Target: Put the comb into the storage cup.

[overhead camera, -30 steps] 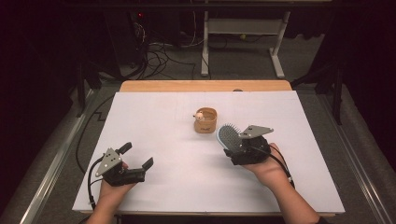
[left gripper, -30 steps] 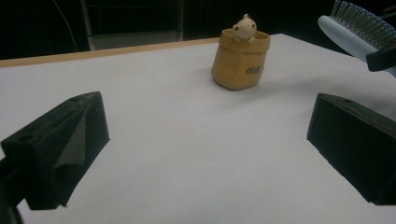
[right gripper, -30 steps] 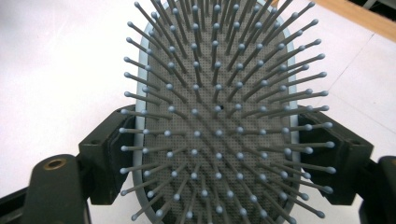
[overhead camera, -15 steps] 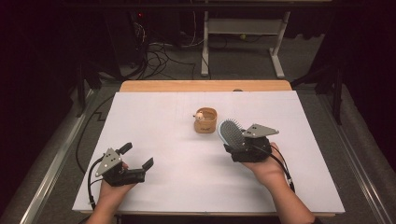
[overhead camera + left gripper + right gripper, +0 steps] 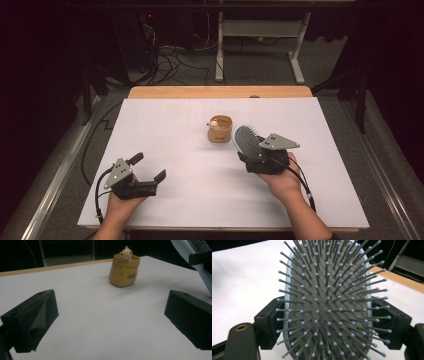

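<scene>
White table cover [image 5: 165, 125] under dim room, cables behind. Right gripper [image 5: 256, 156] at 4 o'clock, pinching blue hairbrush [image 5: 246, 141] by its head, bristles up, lifted just beside tan bear pouch [image 5: 220, 128] at centre. Left gripper [image 5: 148, 172] at 8 o'clock, spread, empty. Pickup done; placing left, probably.

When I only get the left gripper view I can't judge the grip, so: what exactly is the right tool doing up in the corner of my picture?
Observer: The right tool is shut on a pale blue oval hairbrush with a grey bristle pad, one jaw on each side of its head.
Operator: Which way do the bristles face?
Observer: Back toward that tool's own camera, in the right gripper view.
</scene>
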Demonstrator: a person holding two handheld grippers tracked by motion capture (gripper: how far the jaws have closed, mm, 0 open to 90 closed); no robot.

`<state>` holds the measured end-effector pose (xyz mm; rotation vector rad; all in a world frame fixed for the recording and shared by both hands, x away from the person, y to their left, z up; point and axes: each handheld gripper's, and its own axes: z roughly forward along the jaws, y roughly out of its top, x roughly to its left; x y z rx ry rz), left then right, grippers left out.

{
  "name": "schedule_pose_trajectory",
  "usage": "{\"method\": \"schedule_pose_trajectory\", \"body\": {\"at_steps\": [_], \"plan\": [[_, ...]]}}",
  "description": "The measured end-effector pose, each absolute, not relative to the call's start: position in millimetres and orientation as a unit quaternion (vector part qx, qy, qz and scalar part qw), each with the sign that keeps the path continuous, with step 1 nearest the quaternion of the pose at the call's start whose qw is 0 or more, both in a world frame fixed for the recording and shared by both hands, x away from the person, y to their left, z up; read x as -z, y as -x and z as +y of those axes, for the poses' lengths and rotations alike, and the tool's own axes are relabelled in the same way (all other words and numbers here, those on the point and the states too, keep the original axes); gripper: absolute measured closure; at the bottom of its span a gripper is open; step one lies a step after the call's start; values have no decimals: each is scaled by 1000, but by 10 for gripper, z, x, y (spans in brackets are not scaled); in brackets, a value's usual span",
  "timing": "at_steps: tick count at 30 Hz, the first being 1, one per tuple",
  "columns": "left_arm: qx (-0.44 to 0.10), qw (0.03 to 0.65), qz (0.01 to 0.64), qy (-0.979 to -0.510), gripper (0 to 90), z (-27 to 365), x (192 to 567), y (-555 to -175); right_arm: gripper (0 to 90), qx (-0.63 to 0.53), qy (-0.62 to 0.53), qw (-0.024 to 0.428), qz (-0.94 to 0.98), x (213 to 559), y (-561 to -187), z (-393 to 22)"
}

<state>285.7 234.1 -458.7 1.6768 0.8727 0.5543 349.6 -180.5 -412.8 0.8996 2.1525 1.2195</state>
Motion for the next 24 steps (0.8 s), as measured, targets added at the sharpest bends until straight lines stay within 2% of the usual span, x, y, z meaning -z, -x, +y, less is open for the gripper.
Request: {"method": "schedule_pose_trajectory", "body": {"at_steps": [24], "plan": [[-222,552,354,-721,2,2251,4599,-2845,206,-517,-331,282,737,4091,-3418,-1799]]}}
